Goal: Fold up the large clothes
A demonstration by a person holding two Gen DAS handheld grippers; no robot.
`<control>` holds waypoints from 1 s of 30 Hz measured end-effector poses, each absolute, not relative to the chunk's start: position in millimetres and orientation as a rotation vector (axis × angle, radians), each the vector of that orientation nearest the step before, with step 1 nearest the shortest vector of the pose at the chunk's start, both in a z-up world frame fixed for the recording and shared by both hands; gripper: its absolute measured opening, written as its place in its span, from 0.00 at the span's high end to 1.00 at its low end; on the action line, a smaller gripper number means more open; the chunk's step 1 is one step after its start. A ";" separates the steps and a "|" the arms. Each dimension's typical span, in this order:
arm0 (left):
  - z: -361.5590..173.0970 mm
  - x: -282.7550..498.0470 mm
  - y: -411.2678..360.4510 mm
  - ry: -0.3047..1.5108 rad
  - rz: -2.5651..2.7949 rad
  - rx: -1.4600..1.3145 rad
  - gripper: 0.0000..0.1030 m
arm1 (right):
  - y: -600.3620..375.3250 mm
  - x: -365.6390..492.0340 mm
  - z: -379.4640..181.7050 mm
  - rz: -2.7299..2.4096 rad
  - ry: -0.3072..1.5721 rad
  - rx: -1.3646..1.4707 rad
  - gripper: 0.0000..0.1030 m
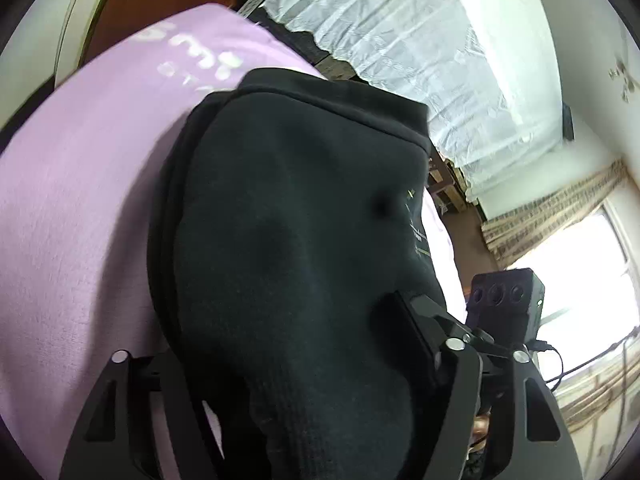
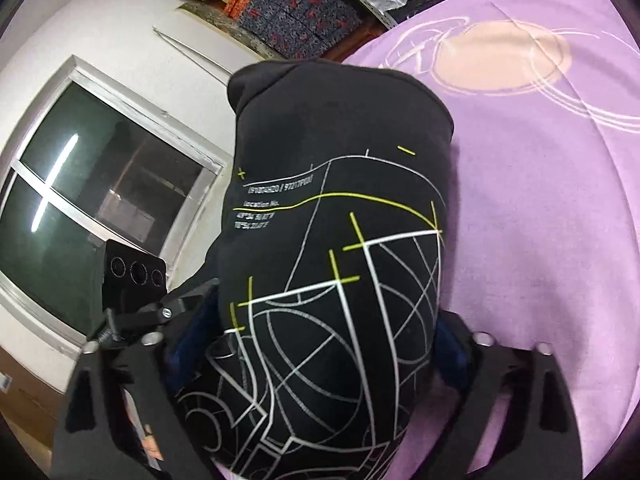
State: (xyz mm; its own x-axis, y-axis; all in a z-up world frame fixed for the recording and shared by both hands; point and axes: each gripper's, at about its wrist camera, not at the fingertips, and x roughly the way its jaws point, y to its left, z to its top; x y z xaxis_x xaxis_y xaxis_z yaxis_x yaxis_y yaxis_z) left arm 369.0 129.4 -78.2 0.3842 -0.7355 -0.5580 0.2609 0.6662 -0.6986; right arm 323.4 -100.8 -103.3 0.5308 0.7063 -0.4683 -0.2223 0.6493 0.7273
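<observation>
A black sweatshirt point(image 1: 296, 208) fills the middle of the left wrist view, bunched up between the fingers of my left gripper point(image 1: 288, 344), which is shut on its fabric. In the right wrist view the same black sweatshirt point(image 2: 336, 264) shows a white and yellow line print. My right gripper point(image 2: 320, 360) is shut on it, the cloth draped over and hiding the fingertips. Both grippers hold the garment lifted above a lilac sheet point(image 1: 76, 184), which also shows in the right wrist view point(image 2: 540, 208).
A camera module point(image 1: 506, 300) on the other gripper sits at the right in the left wrist view. White lace curtains point(image 1: 420, 40) and a bright window point(image 1: 580, 264) lie beyond. In the right wrist view, a dark window point(image 2: 100, 192) and stacked patterned boxes point(image 2: 296, 12) line the wall.
</observation>
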 end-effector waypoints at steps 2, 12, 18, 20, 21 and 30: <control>-71.3 362.9 124.0 0.969 -0.697 -0.542 0.38 | -103.3 318.7 -98.1 0.608 0.815 0.642 0.25; -10.6 303.0 30.1 0.879 -0.851 -0.387 0.40 | -162.5 247.7 -52.4 0.566 0.702 0.657 0.28; 12.9 277.4 -83.5 0.885 -1.001 -0.300 0.40 | -252.0 174.2 -19.3 0.427 0.627 0.646 0.28; 11.8 275.9 -124.8 0.893 -1.037 -0.280 0.40 | -286.1 154.3 -15.0 0.378 0.603 0.657 0.28; 9.7 276.7 -139.2 0.898 -1.047 -0.274 0.40 | -299.3 147.4 -14.6 0.357 0.597 0.661 0.28; -76.4 312.2 -255.8 1.082 -1.010 -0.176 0.39 | -403.5 157.7 -77.8 0.219 0.668 0.752 0.28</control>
State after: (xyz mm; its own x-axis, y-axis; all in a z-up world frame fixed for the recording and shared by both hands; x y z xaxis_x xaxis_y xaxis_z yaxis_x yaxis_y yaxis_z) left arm 312.2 -255.8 -76.4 0.0930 -0.7540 -0.6503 0.5965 0.5651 -0.5699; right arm 157.7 -403.5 -77.8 0.7742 0.4118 -0.4806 0.0476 0.7193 0.6931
